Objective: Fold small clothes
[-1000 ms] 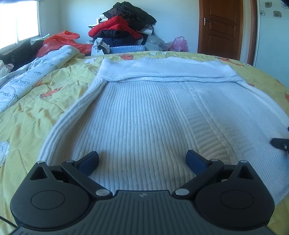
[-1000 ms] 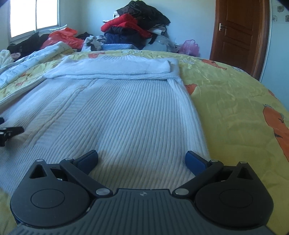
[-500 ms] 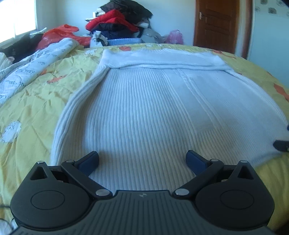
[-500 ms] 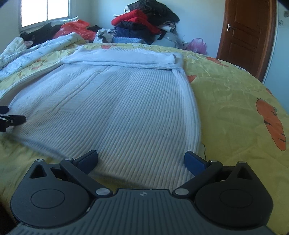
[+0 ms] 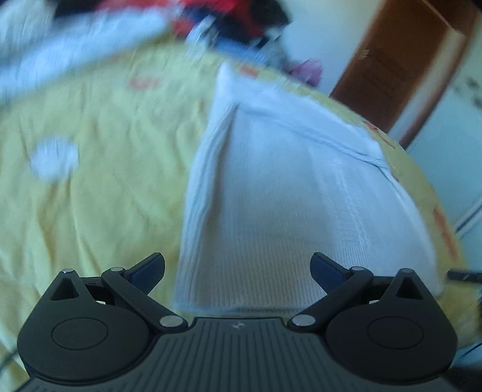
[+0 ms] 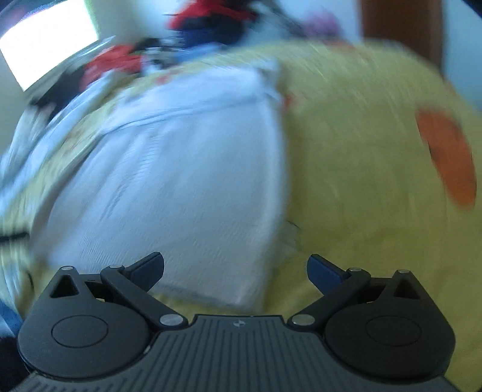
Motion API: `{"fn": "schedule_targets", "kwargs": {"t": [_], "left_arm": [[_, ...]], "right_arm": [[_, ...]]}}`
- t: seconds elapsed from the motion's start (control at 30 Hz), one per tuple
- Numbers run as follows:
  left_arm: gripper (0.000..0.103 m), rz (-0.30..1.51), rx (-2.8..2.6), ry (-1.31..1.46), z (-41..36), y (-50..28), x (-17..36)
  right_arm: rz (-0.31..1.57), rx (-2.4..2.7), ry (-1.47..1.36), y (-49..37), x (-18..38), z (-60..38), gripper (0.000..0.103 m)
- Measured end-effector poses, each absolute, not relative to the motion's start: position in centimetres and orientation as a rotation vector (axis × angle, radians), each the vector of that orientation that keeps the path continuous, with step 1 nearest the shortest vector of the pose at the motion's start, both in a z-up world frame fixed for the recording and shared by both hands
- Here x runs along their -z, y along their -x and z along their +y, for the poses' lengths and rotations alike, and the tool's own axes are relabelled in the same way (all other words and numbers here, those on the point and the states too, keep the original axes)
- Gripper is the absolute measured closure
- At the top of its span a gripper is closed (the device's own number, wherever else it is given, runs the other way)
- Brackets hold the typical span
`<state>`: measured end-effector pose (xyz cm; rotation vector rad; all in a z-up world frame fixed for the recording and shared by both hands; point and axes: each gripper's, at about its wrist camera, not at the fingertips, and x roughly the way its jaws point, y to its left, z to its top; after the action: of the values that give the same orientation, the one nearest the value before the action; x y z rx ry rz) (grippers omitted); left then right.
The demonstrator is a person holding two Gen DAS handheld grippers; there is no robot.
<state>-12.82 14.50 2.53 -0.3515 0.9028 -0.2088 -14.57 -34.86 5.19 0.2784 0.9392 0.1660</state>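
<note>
the left hand-held gripper [image 5: 236,267] is wide apart and holds nothing, and so is the right hand-held gripper [image 6: 235,267]. each one sits just over a near corner of the white knit sweater [image 5: 301,196], which lies flat on the yellow bed sheet [image 5: 99,169] with its far end already folded over. the next job looks like picking up the near edge, one corner each. to do it well, go low, pinch only the sweater and not the sheet under it, and lift both corners together so the fold stays straight. the pictures are blurry, so slow down first. far off there is a pile of clothes [image 6: 211,21] and a brown door [image 5: 400,66]. nothing sits on the sweater to block the way.
</note>
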Motion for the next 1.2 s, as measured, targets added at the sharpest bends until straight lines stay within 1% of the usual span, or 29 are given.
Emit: {"fn": "schedule_targets", "kwargs": {"t": [0.03, 0.07, 0.1, 0.2, 0.27, 0.33, 0.37, 0.4, 0.43, 0.47, 0.6, 0.63, 0.7, 0.73, 0.77, 0.8, 0.83, 0.87, 0.97, 1.0, 1.03, 1.07, 1.1, 1.13, 1.2], "left_arm": [[0.000, 0.944, 0.213, 0.397, 14.9, 12.2, -2.0], [0.000, 0.921, 0.224, 0.415, 15.1, 12.1, -2.1], [0.000, 0.928, 0.237, 0.433, 15.2, 11.8, -2.0], [0.000, 0.927, 0.248, 0.475, 15.4, 11.1, -1.9], [0.000, 0.912, 0.257, 0.486, 15.6, 10.7, -1.7], [0.006, 0.916, 0.257, 0.461, 15.4, 10.2, -1.8], [0.018, 0.921, 0.251, 0.430, 15.1, 10.0, -2.0], [0.041, 0.929, 0.250, 0.409, 14.8, 9.7, -2.0], [0.050, 0.939, 0.248, 0.395, 14.6, 9.7, -2.0], [0.055, 0.947, 0.248, 0.388, 14.5, 9.5, -1.9], [0.055, 0.958, 0.268, 0.348, 14.2, 9.4, -2.0], [0.055, 0.957, 0.273, 0.336, 14.1, 9.4, -1.9], [0.053, 0.952, 0.283, 0.311, 13.9, 9.5, -1.9], [0.053, 0.953, 0.286, 0.302, 13.8, 9.5, -1.9], [0.050, 0.953, 0.290, 0.302, 13.8, 9.5, -1.9], [0.044, 0.954, 0.300, 0.308, 13.8, 9.4, -1.8], [0.041, 0.955, 0.310, 0.316, 13.9, 9.3, -1.9], [0.036, 0.957, 0.320, 0.326, 13.9, 9.2, -1.8], [0.036, 0.966, 0.317, 0.296, 13.3, 8.8, -2.0], [0.041, 0.966, 0.315, 0.279, 13.1, 8.8, -2.0], [0.050, 0.964, 0.302, 0.252, 12.9, 8.8, -2.1], [0.072, 0.964, 0.278, 0.219, 12.9, 8.8, -2.1], [0.086, 0.972, 0.256, 0.210, 13.2, 8.6, -2.1], [0.090, 0.982, 0.248, 0.233, 13.8, 8.4, -2.0], [0.091, 1.000, 0.259, 0.287, 14.8, 8.1, -1.8]], "right_arm": [[0.977, -0.151, -0.341, 13.9, -4.4, -35.8, 0.004], [1.007, -0.150, -0.387, 13.5, -3.7, -36.5, 0.001], [0.980, -0.170, -0.406, 13.5, -3.6, -36.9, 0.002], [0.988, -0.217, -0.475, 13.1, -3.1, -37.5, 0.002], [0.984, -0.261, -0.521, 12.7, -2.8, -37.9, 0.007], [0.986, -0.294, -0.553, 12.0, -2.7, -38.5, 0.016], [0.992, -0.312, -0.565, 11.8, -2.6, -38.6, 0.017], [0.994, -0.323, -0.579, 11.6, -2.7, -38.6, 0.017], [0.995, -0.337, -0.601, 11.6, -2.7, -38.7, 0.019], [0.997, -0.355, -0.629, 11.5, -2.5, -38.8, 0.020], [1.008, -0.398, -0.701, 10.5, -2.3, -38.9, 0.027], [1.017, -0.407, -0.713, 10.3, -2.2, -38.9, 0.030], [1.027, -0.433, -0.737, 10.2, -1.9, -38.6, 0.032], [1.029, -0.447, -0.748, 10.2, -1.8, -38.6, 0.037], [1.033, -0.453, -0.758, 10.2, -1.6, -38.6, 0.048], [1.042, -0.448, -0.767, 10.2, -1.3, -38.8, 0.050], [1.049, -0.437, -0.778, 10.1, -1.1, -39.0, 0.066], [1.058, -0.426, -0.799, 10.1, -0.7, -39.3, 0.083], [1.088, -0.388, -0.821, 10.2, 0.2, -39.9, 0.088], [1.085, -0.392, -0.830, 10.3, 0.2, -40.0, 0.092], [1.080, -0.400, -0.832, 10.3, 0.2, -39.9, 0.091], [1.078, -0.402, -0.825, 10.3, 0.1, -39.9, 0.090], [1.071, -0.408, -0.824, 10.3, -0.1, -39.8, 0.090], [1.060, -0.418, -0.825, 10.4, -0.2, -39.8, 0.090], [1.040, -0.436, -0.828, 10.4, -0.5, -40.1, 0.090]]}}
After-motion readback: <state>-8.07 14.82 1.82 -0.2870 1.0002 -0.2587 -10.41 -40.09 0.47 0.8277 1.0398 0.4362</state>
